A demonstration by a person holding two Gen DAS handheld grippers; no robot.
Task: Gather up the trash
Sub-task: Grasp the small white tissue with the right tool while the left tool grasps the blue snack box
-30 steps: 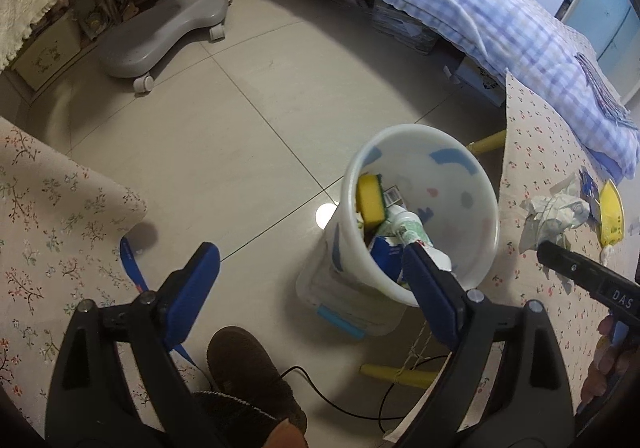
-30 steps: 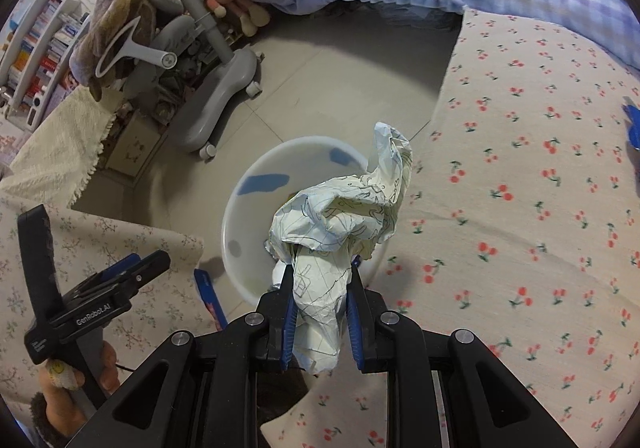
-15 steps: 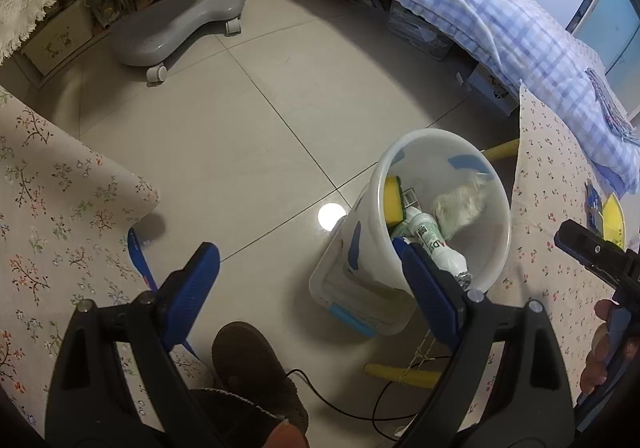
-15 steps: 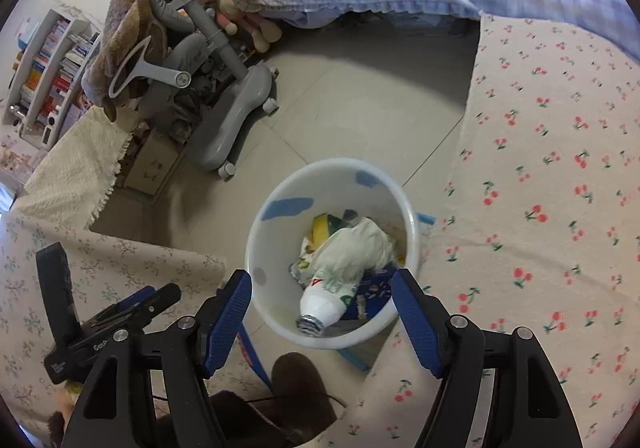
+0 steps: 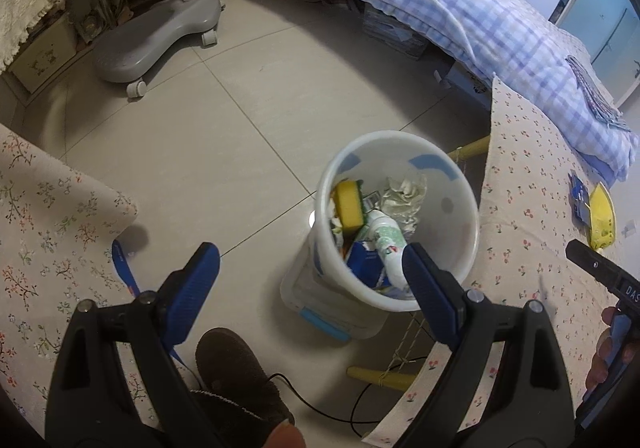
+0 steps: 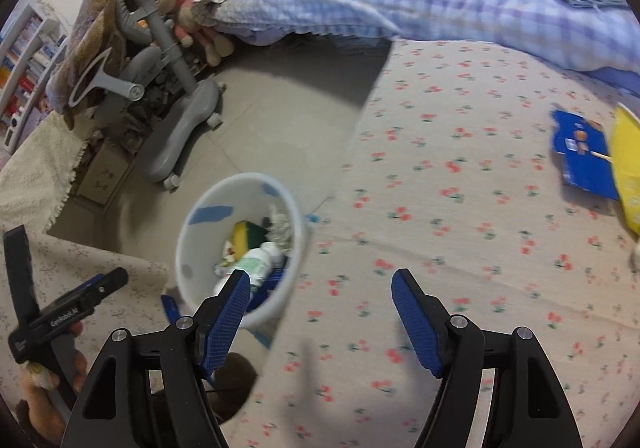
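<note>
I count one white plastic bin on the tiled floor, round, with blue patches on its inner wall. In it lie one yellow sponge, one crumpled paper wad, one white bottle and a blue carton. My left gripper hangs over the floor just beside the bin, jaws wide with nothing between them. My right gripper is over the edge of the cherry-print cloth, jaws likewise spread and empty.

Two pieces of trash lie on that cloth, well apart from the bin: a flat blue wrapper and a yellow wrapper touching it. The right view shows them large and blurred; in the left view they are small at the far edge. Only the left view shows a brown fuzzy slipper, a black cable and yellow table legs. Only the right view shows a bookshelf and plush toys by the grey chair base.
</note>
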